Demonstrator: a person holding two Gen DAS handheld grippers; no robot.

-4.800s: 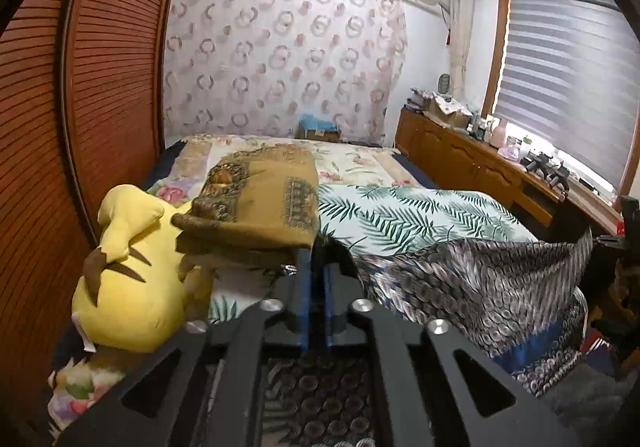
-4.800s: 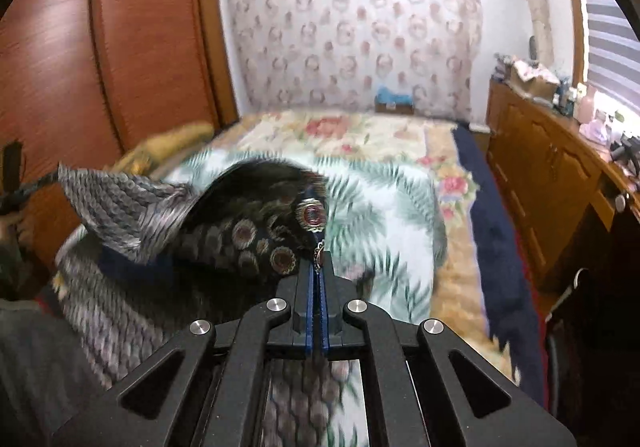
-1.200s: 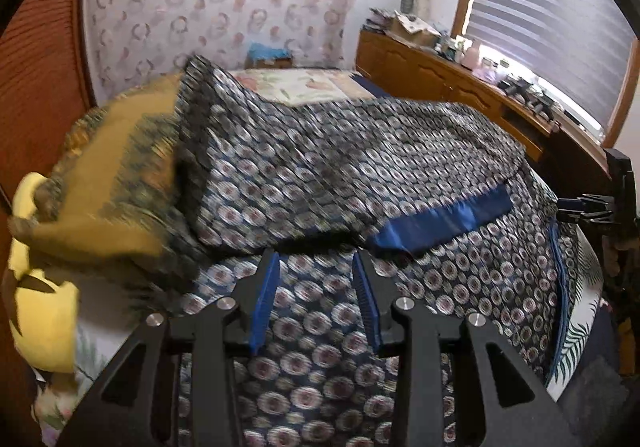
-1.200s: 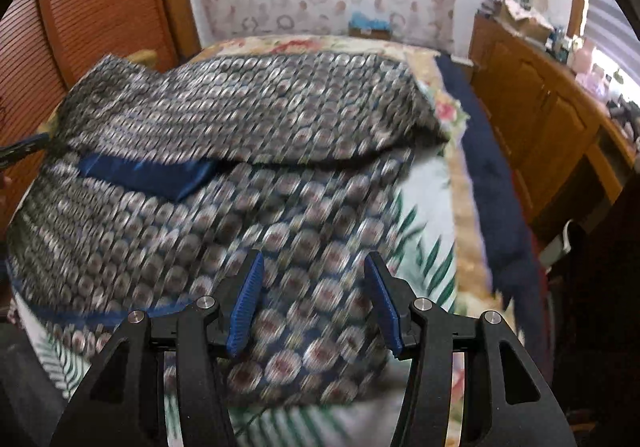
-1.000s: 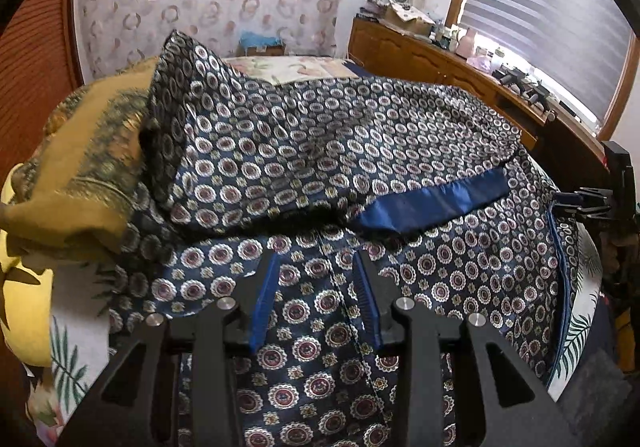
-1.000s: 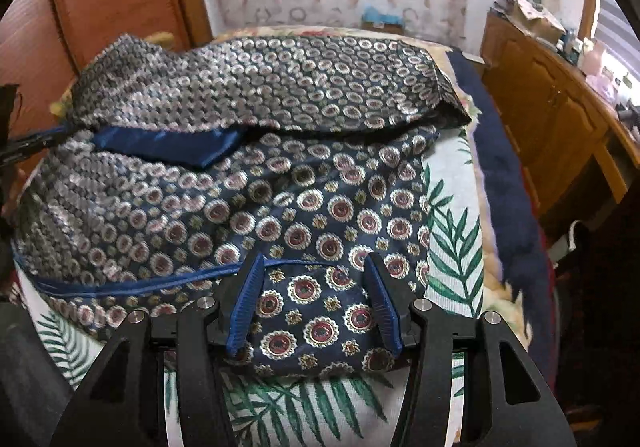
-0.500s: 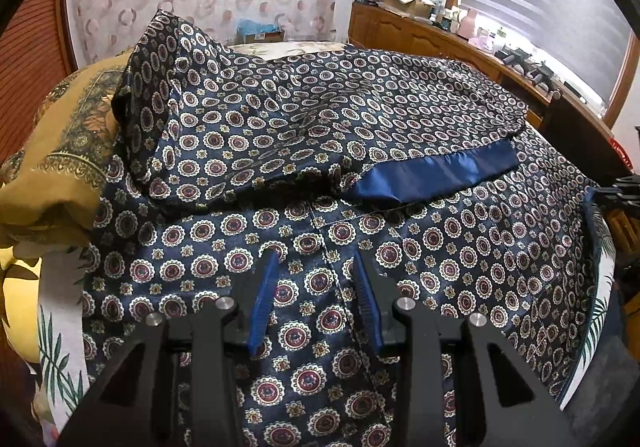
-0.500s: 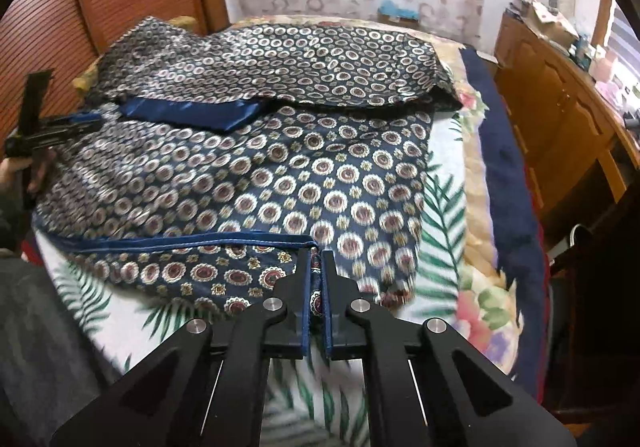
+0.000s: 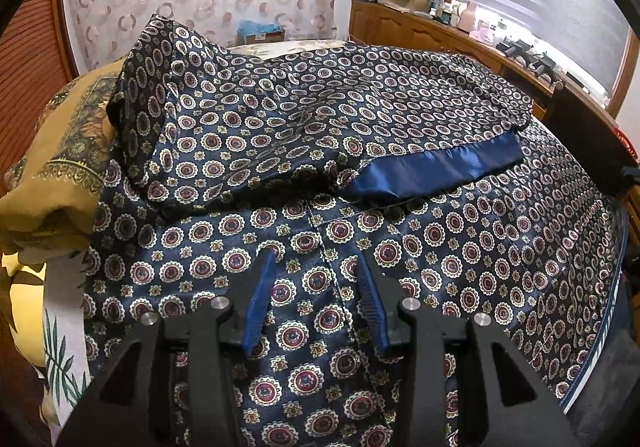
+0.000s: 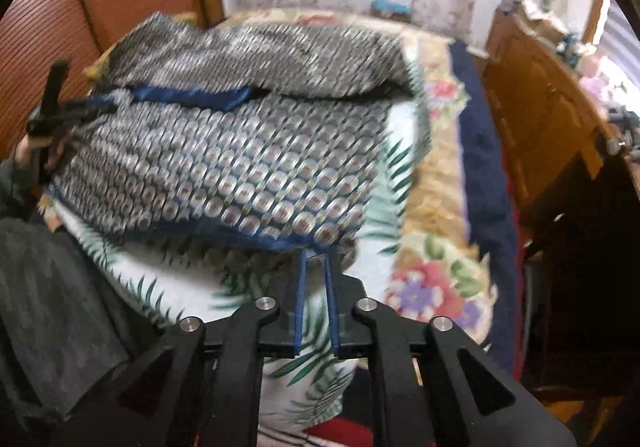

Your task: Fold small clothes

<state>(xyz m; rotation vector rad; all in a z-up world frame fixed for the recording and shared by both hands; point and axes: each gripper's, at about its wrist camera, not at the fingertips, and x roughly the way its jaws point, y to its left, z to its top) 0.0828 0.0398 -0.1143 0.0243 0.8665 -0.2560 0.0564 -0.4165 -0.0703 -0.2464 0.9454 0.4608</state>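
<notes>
A patterned navy garment lies spread across a bed, its far part already doubled back toward the near side so that a plain blue band shows along the turned edge. The left gripper hovers directly above the near panel, jaws partly apart and having just opened a little further, with cloth lying beneath the blue pads but nothing pinched between them. The right gripper has just clamped down and eased slightly; its narrow jaws appear to pinch the garment's piped hem at the tips, though motion blur makes the contact hard to confirm. The hem rises off the palm-leaf sheet just ahead of those tips.

The fabric looks thin, glossy and limp, judging by its sheen and soft creases: light to lift, likely to slide over itself and to sag between two holds. The piped hem and corners seem the surest places to grip, since a pinch on open cloth would probably slip.

To the left gripper's left sits a folded mustard cloth. Ahead, at the bed's far end, a cardboard box holds something blue; its contents are too small to identify.
</notes>
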